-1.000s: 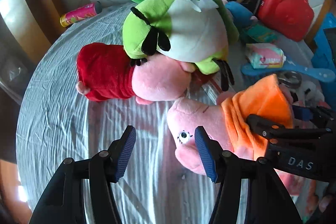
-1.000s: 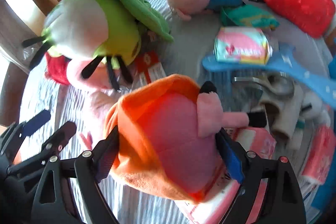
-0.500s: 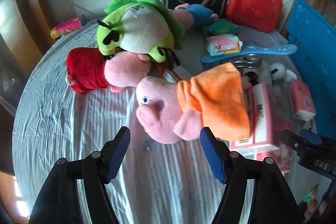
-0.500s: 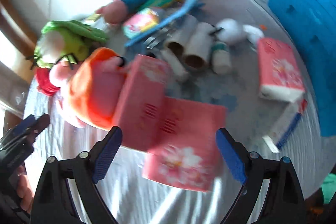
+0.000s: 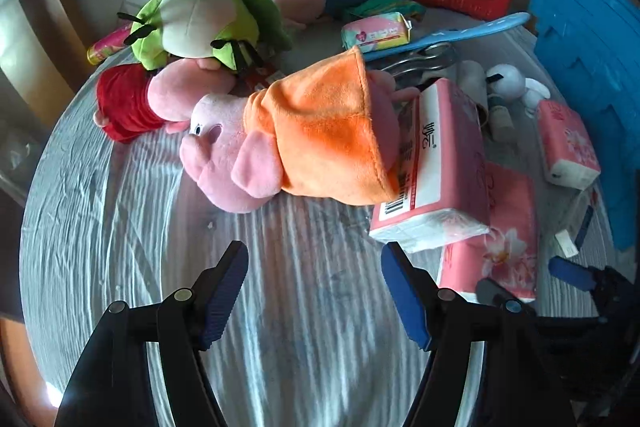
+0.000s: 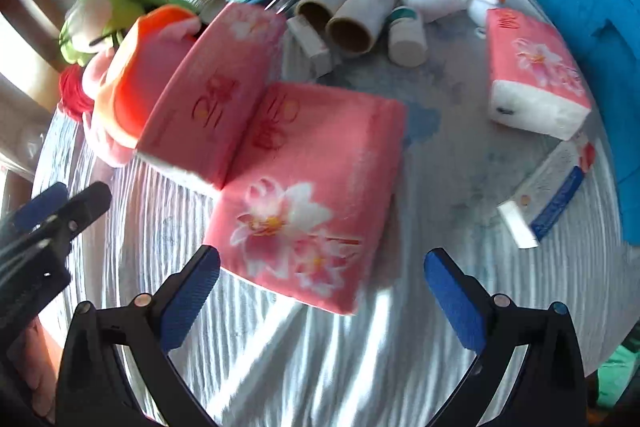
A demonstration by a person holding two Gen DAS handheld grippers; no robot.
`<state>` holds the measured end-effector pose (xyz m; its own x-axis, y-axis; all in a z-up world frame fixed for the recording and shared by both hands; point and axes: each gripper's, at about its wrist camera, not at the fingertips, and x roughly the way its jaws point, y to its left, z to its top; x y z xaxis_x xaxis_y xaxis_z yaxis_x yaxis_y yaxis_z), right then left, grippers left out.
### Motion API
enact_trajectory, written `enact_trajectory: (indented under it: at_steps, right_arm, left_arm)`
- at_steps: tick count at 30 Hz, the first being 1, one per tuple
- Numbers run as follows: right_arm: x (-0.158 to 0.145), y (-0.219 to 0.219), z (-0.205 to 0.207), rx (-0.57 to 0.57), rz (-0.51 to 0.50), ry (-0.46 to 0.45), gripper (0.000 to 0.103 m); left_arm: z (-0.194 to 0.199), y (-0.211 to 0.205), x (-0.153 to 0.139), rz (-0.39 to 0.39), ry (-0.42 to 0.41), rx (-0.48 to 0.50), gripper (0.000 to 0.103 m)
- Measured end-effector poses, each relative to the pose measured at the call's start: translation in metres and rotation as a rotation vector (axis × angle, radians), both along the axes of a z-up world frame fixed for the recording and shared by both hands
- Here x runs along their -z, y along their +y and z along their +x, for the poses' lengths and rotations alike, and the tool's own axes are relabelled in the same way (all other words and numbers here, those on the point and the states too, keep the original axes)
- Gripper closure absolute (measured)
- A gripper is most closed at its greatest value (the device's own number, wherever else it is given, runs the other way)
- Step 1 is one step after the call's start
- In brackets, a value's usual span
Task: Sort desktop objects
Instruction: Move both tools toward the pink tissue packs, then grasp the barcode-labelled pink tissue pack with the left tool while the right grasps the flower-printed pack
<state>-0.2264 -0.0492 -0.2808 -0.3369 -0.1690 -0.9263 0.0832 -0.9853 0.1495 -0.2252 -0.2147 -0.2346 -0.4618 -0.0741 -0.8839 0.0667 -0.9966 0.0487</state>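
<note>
Right gripper [image 6: 320, 291] has just been opening; it's spread wide w/ nothing in it. Pink tissue pack [image 6: 308, 187] lies flat just ahead, long side pointing away. Left gripper [image 5: 314, 291] is spread too, empty, farther off.

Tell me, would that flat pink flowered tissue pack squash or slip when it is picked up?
The flat pink flowered tissue pack would probably squash a little: soft paper shows at a similar pack's open end. Its glossy plastic wrap may be slippery. It likely weighs little for its bulk and, lying flat, shouldn't roll.

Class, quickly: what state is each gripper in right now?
Left gripper: open, empty.
Right gripper: open, its jaws just opened wider, nothing between them; the pink tissue pack lies just ahead.
</note>
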Motion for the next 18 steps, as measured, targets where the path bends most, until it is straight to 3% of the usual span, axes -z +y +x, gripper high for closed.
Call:
enact_trajectory:
  at_steps: [5, 11, 14, 16, 18]
  right_arm:
    - [0.001, -0.010, -0.005, -0.032, 0.039, 0.071, 0.000]
    - [-0.008, 0.057, 0.001, 0.092, 0.072, 0.044, 0.000]
    - [-0.013, 0.070, 0.006, 0.113, 0.120, 0.043, 0.000]
    - [-0.016, 0.076, 0.008, 0.122, 0.143, 0.042, 0.000]
    - [-0.016, 0.083, 0.008, 0.136, 0.119, 0.031, 0.000]
  left_arm:
    - [-0.002, 0.008, -0.003, 0.005, 0.016, 0.017, 0.034]
    - [-0.021, 0.046, -0.009, 0.058, 0.034, 0.105, 0.034]
    - [-0.040, 0.074, -0.006, 0.097, 0.033, 0.165, 0.027]
    - [-0.056, 0.093, 0.009, 0.076, -0.004, 0.188, 0.025]
    - [-0.069, 0.105, 0.035, 0.006, -0.080, 0.187, 0.022]
